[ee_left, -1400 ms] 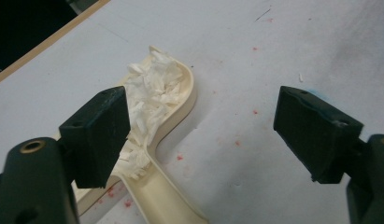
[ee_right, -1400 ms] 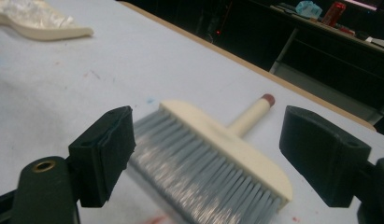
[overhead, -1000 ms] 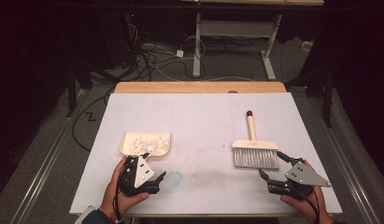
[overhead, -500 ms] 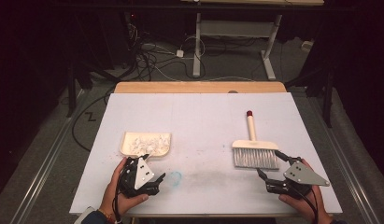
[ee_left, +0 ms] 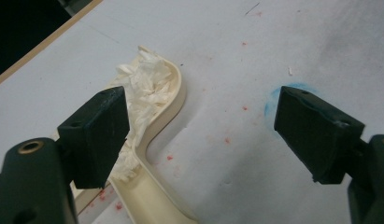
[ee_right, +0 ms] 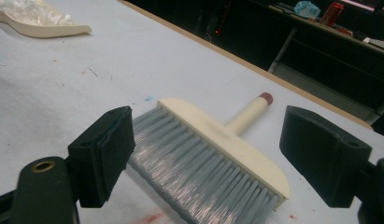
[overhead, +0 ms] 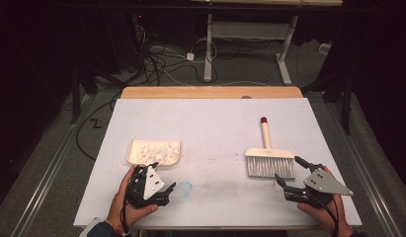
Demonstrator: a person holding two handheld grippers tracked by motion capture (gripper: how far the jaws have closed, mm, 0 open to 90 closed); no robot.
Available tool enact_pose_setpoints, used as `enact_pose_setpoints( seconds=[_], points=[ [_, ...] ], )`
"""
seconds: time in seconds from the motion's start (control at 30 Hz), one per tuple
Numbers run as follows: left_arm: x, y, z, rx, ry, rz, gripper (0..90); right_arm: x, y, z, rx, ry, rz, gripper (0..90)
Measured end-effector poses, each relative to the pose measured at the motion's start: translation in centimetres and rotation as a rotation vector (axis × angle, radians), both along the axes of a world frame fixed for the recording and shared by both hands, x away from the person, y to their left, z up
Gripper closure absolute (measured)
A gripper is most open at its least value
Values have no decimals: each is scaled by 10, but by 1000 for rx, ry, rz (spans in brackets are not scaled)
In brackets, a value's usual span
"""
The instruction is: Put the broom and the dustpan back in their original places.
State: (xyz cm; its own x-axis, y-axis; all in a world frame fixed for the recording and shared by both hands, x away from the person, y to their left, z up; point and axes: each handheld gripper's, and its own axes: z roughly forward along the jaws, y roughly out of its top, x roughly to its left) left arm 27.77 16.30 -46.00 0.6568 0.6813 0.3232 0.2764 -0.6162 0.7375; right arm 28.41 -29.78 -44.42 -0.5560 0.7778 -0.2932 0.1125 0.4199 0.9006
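A cream dustpan [overhead: 154, 152] holding white paper scraps [overhead: 152, 149] lies at the table's front left. Just behind it, a hand holds my left gripper [overhead: 160, 181] open. In the left gripper view the dustpan's rim [ee_left: 173, 95] and the scraps [ee_left: 143, 88] sit by the left jaw, and my gripper [ee_left: 203, 107] has bare table between its jaws. A cream brush [overhead: 269, 159] with grey bristles and a red-tipped handle lies at front right. My right gripper [overhead: 289, 170] is open at the bristles' near right corner. The brush [ee_right: 213, 144] lies ahead of the open gripper [ee_right: 206, 126].
The white table top [overhead: 210, 123] has a wooden strip along its far edge. A faint blue mark [overhead: 184, 186] and grey smudges lie between the two hands. Desk legs and cables [overhead: 190, 54] stand on the floor beyond the table.
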Motion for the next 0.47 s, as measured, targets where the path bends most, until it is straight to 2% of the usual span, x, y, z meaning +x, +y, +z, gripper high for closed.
enact_pose_setpoints(
  seconds=[0.47],
  points=[
    [2,-1,0,10,3,7,169,2,0,-1,-11,1,7,185]
  ],
)
